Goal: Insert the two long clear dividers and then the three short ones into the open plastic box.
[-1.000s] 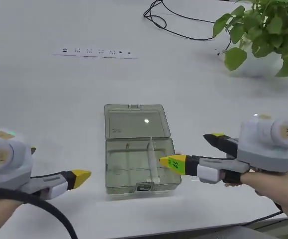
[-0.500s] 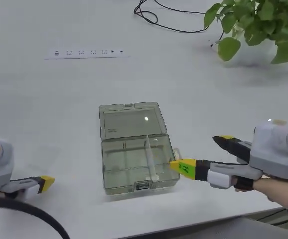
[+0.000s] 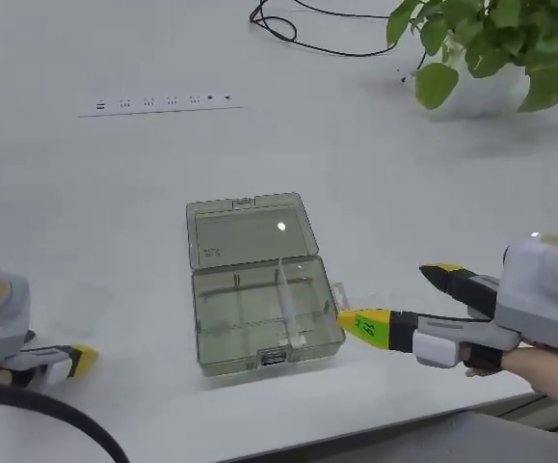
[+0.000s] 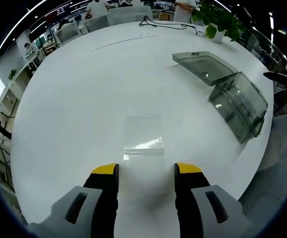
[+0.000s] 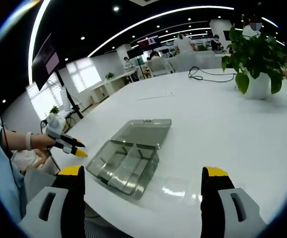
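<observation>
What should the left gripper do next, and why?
The left gripper should probably ease forward and close on the clear sheet, likely a divider, which lies flat on the table just ahead of its open jaws. The open box appears to hold just one divider.

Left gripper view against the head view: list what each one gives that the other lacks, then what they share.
Left gripper view: a clear flat rectangular sheet lying on the white table just ahead of the left gripper, jaws open. Head view: a look down at one long pale divider inside the open smoky clear plastic box. Shared: that box, the right gripper with jaws open, and the green potted plant.
</observation>
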The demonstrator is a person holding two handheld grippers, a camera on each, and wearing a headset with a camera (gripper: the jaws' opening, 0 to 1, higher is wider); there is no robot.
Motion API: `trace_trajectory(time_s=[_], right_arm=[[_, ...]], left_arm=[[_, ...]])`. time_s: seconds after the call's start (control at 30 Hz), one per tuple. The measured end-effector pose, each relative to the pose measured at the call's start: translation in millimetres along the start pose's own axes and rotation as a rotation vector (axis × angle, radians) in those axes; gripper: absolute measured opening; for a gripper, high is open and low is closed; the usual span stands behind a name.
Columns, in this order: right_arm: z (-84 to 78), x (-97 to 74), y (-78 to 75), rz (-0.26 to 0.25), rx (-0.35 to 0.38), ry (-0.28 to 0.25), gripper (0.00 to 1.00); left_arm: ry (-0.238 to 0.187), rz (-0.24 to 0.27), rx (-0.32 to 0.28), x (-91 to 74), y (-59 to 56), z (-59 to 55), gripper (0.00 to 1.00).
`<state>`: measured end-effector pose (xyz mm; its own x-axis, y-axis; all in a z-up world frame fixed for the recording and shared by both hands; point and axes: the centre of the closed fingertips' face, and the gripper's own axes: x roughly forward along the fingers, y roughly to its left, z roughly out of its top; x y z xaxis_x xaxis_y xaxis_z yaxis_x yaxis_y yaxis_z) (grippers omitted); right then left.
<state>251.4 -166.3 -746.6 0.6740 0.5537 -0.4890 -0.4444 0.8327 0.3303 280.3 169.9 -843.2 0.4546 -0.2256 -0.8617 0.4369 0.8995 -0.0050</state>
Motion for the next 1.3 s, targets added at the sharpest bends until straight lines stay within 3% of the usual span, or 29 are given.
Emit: trace_trajectory(time_s=[0.2, 1.3], right_arm=[[1.0, 0.9, 1.3, 0.0, -0.002, -0.002, 0.97], [-3.7, 5.7, 2.1, 0.009, 0.015, 0.023, 0.93]], left_arm=[[0.012, -0.006, 0.012, -0.5, -0.3, 0.9, 0.33], [-0.049, -0.052, -0.016, 1.3, -7.7, 9.2, 0.3]])
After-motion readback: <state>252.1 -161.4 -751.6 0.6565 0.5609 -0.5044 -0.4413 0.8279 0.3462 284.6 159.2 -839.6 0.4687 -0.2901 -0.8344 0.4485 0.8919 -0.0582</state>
